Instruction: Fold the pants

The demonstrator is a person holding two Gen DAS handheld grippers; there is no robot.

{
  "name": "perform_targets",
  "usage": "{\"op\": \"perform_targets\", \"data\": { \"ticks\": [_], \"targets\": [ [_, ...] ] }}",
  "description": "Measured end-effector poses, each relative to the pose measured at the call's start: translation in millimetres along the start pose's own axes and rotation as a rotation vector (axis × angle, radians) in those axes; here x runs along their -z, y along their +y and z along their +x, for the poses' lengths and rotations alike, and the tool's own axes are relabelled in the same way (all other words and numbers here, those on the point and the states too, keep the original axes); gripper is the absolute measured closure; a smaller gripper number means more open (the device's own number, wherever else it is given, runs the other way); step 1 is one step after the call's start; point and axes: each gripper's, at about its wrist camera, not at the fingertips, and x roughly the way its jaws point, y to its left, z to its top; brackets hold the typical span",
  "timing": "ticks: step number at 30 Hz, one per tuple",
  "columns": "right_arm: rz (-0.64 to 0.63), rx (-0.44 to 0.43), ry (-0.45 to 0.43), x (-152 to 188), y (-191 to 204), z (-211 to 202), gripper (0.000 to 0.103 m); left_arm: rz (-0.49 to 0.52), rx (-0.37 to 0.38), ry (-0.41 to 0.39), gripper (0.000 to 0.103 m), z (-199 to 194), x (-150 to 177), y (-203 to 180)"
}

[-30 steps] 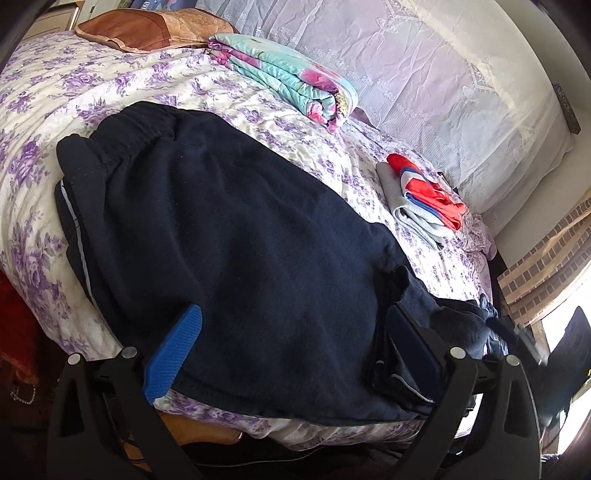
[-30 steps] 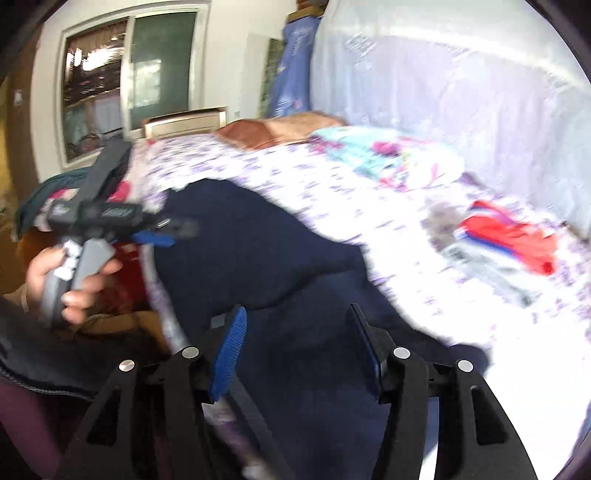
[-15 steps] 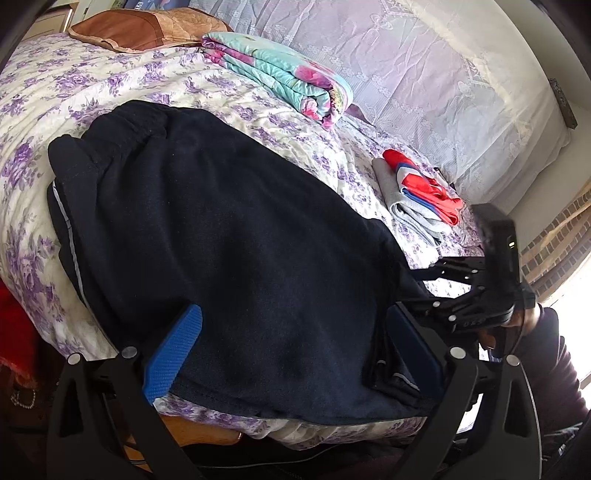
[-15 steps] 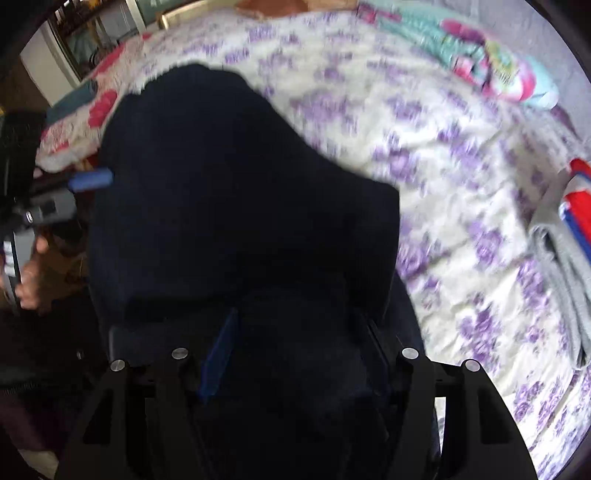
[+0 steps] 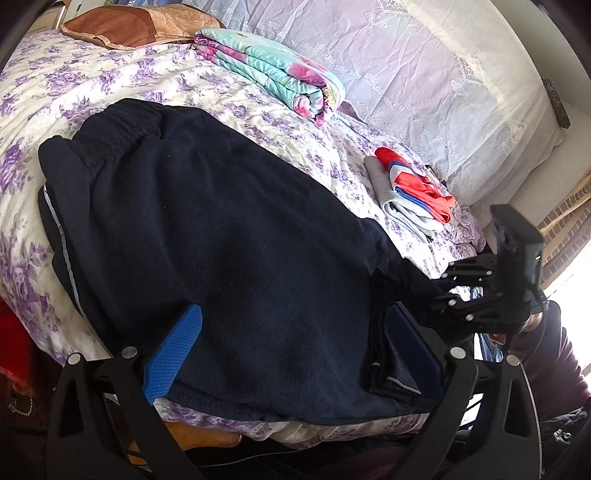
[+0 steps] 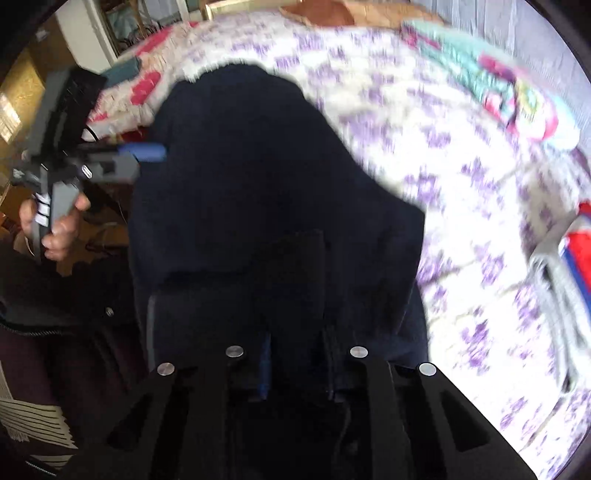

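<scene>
Dark navy pants (image 5: 221, 221) lie spread across the flowered bed, waistband at the far left, leg ends folded at the near right edge. My left gripper (image 5: 291, 350) stands open at the near bed edge, its blue pads wide apart with the pants cloth lying between them. My right gripper (image 6: 297, 362) points steeply down on the pants (image 6: 258, 166); its jaws are closing, narrow, with a fold of dark cloth caught between the pads. In the left wrist view the right gripper (image 5: 443, 288) bites into the leg end. The left gripper (image 6: 146, 151) shows in the right wrist view, held by a hand.
A folded turquoise quilt (image 5: 273, 77) and a brown pillow (image 5: 122, 26) lie at the far side. A folded red and grey garment pile (image 5: 410, 199) sits right of the pants. The purple-flowered bedspread (image 5: 110, 81) drops off at the near edge; a white lace cover (image 5: 424, 74) rises behind.
My right gripper swung in over the bed, tipped downward onto the pants' leg end and narrowed its jaws on the cloth. The left gripper stayed put.
</scene>
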Motion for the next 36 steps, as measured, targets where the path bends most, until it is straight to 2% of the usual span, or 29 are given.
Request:
{"op": "perform_targets", "data": {
  "ticks": [4, 6, 8, 9, 10, 11, 13, 15, 17, 20, 23, 25, 26, 27, 31, 33, 34, 35, 36],
  "targets": [
    [-0.033, -0.009, -0.127, -24.3, 5.7, -26.0, 0.081, -0.014, 0.008, -0.001, 0.005, -2.4, 0.7, 1.1],
    [-0.049, 0.006, -0.161, -34.5, 6.5, -16.3, 0.076, -0.017, 0.006, -0.001, 0.005, -3.0, 0.9, 0.5],
    [0.007, 0.021, -0.118, -37.1, -2.0, 18.2, 0.064, -0.019, 0.001, 0.001, 0.005, -3.3, 1.4, -0.4],
    [0.04, 0.062, -0.061, -33.2, -6.7, 39.7, 0.062, -0.021, 0.0, 0.003, 0.005, -3.7, 1.3, -0.7],
    [0.065, 0.07, -0.04, -28.1, -9.3, 49.6, 0.062, -0.023, 0.002, 0.004, 0.005, -4.7, 1.5, -1.0],
    [0.084, 0.067, -0.072, -24.0, -9.7, 45.4, 0.062, -0.024, 0.004, 0.004, 0.005, -6.0, 1.9, -1.3],
    [0.125, 0.082, -0.187, -13.8, -11.0, 10.0, 0.062, -0.02, 0.001, 0.001, 0.005, -8.3, 3.4, -1.0],
    [0.207, 0.057, -0.321, 8.4, -18.6, -40.9, 0.059, -0.021, 0.001, 0.004, 0.005, -7.9, 3.9, 0.2],
    [0.291, 0.073, -0.391, 38.4, -25.3, -78.0, 0.059, -0.02, -0.002, 0.006, 0.005, -7.5, 3.7, -0.3],
    [0.368, 0.078, -0.376, 92.4, -22.4, -93.7, 0.06, -0.018, -0.001, 0.011, 0.005, -5.1, 2.0, -3.8],
    [0.458, 0.104, -0.288, 128.1, -21.0, -63.7, 0.075, -0.002, 0.0, 0.017, 0.005, -0.5, 1.0, -12.3],
    [0.598, 0.069, -0.255, 147.9, -40.2, -37.3, 0.078, 0.022, 0.007, 0.014, 0.005, -1.2, 2.9, -20.8],
    [0.645, 0.03, -0.266, 155.0, -44.5, -23.7, 0.078, 0.043, 0.012, 0.013, 0.005, -1.6, 3.8, -27.2],
    [0.648, 0.021, -0.316, 160.0, -43.8, -17.5, 0.078, 0.065, 0.015, 0.013, 0.005, -2.6, 5.5, -34.7],
    [0.594, 0.134, -0.325, 150.4, -23.5, -32.0, 0.077, 0.143, -0.002, 0.004, 0.005, -10.2, 12.2, -61.2],
    [0.545, 0.211, -0.367, 150.5, 1.6, -51.8, 0.066, 0.15, -0.022, -0.021, 0.005, -18.2, 13.4, -63.3],
    [0.501, 0.22, -0.398, 151.0, 12.0, -58.9, 0.061, 0.142, -0.027, -0.03, 0.005, -22.3, 13.5, -61.4],
    [0.434, 0.213, -0.433, 152.6, 29.1, -68.2, 0.046, 0.128, -0.029, -0.037, 0.005, -26.1, 12.4, -57.7],
    [0.353, 0.212, -0.456, 148.1, 49.1, -72.3, 0.035, 0.111, -0.031, -0.041, 0.005, -28.6, 10.4, -54.1]
  ]
}}
